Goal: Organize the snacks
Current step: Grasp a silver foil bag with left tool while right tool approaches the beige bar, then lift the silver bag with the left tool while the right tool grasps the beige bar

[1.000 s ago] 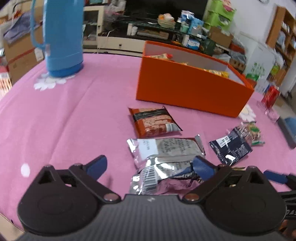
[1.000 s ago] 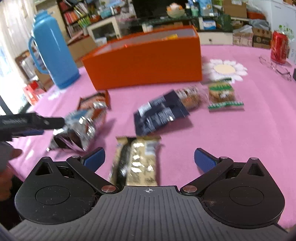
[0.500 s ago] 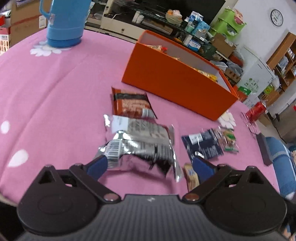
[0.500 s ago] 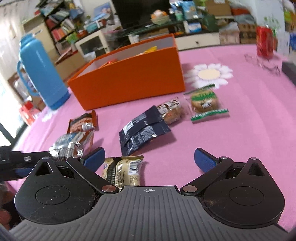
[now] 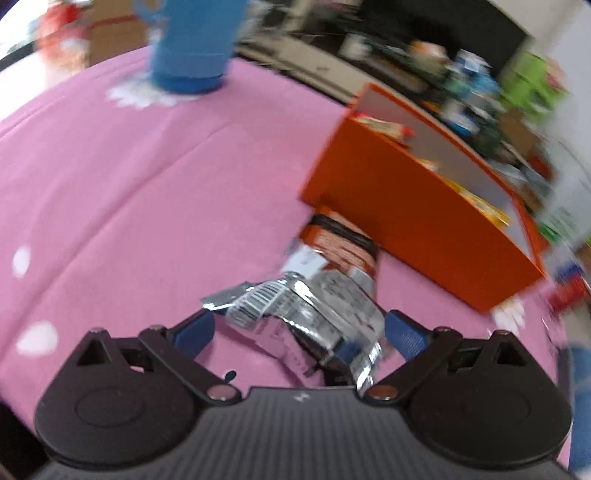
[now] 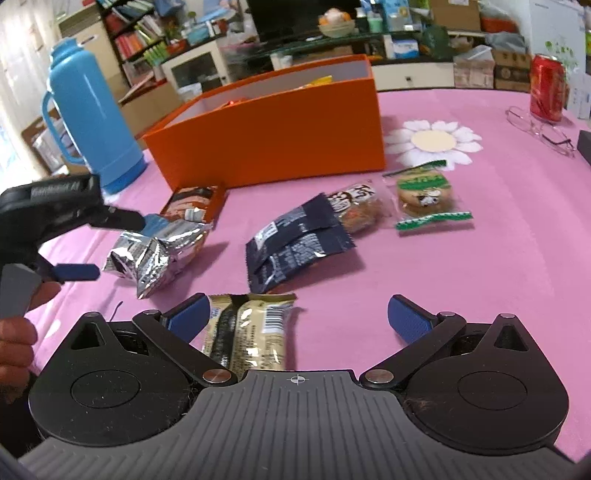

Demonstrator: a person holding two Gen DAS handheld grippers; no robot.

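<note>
Looks like a lived-in home, a sitting or dining room. Round table under a pink cloth (image 6: 480, 258) printed with white daisies, a blue thermos jug (image 6: 90, 122) and a red drink can (image 6: 548, 86) standing on it. Behind: a dark television (image 6: 280, 14) over a low cluttered glass stand, a bookshelf (image 6: 136, 40) crammed with books, stacked cardboard boxes (image 6: 498, 70).

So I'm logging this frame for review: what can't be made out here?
- Left wrist view: motion blur smears the silver packet; print unreadable.
- Orange box, right wrist view: its near wall hides most contents.
- Beige snack bar: lower end hidden behind the right hand-held gripper.
- Left hand-held gripper: contact with the packet unclear.
</note>
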